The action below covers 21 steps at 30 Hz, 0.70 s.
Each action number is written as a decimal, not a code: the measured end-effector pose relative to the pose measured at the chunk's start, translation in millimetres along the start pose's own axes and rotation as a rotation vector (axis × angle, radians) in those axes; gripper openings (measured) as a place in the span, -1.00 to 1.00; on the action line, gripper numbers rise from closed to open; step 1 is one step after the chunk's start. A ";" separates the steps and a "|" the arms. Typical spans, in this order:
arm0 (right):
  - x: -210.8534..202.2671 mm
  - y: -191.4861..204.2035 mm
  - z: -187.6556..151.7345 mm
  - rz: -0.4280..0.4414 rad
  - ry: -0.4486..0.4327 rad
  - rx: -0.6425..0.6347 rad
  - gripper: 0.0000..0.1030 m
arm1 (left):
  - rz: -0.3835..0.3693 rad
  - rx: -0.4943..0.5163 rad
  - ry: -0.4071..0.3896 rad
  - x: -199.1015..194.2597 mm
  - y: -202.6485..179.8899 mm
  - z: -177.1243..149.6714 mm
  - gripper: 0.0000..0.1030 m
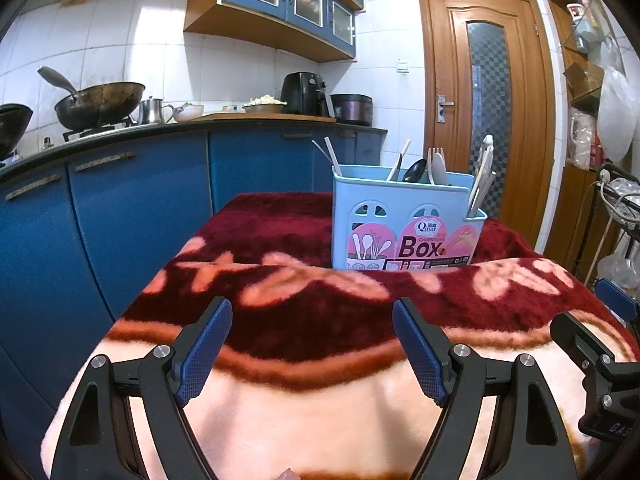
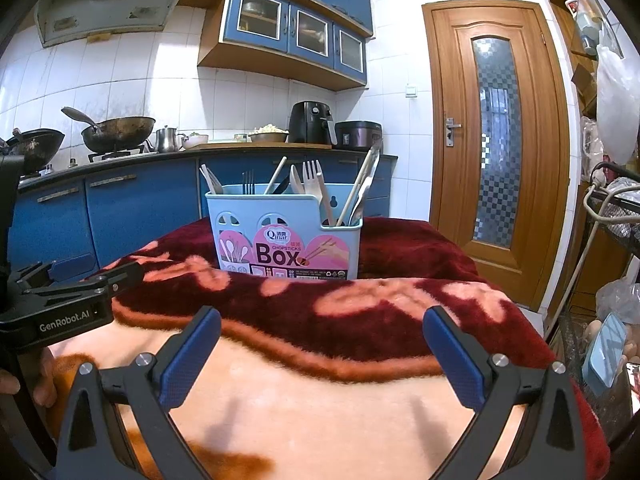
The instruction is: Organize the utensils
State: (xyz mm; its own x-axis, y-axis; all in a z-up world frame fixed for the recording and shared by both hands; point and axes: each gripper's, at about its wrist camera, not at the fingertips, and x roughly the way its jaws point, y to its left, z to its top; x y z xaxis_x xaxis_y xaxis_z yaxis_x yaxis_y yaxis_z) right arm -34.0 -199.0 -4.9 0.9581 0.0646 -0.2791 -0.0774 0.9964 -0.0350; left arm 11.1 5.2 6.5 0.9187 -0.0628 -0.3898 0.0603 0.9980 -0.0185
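A light blue utensil box [image 1: 404, 220] with a pink "Box" label stands upright on the red and peach blanket [image 1: 300, 340] at the far side of the table; it also shows in the right wrist view [image 2: 286, 236]. Several utensils stand in it: spoons, a fork [image 2: 312, 176], chopsticks [image 2: 360, 188] and a dark ladle [image 1: 415, 170]. My left gripper [image 1: 312, 316] is open and empty, low over the blanket's near part. My right gripper [image 2: 322, 324] is open and empty, also short of the box. The left gripper's body [image 2: 68, 300] shows at the left of the right wrist view.
Blue kitchen cabinets [image 1: 120, 208] with a black counter run along the left and back, with woks [image 1: 100, 104], a kettle and an air fryer [image 1: 304, 94] on top. A wooden door [image 1: 488, 100] stands behind. Shelves, cables and bags crowd the right side [image 2: 612, 240].
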 end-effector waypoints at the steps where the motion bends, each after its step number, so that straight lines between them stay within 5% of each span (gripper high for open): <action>1: -0.1 -0.2 0.0 0.000 0.000 0.000 1.00 | 0.000 -0.001 0.000 0.0 0.1 0.0 0.62; 21: -0.6 1.2 0.2 0.001 -0.001 -0.001 1.00 | 0.000 -0.001 0.000 0.1 0.3 0.0 0.62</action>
State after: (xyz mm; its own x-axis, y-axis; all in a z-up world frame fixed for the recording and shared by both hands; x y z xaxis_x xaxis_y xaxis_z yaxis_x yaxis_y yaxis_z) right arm -34.5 -197.9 -4.5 0.9582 0.0654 -0.2785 -0.0784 0.9963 -0.0357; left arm 11.2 5.5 6.4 0.9185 -0.0631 -0.3903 0.0604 0.9980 -0.0192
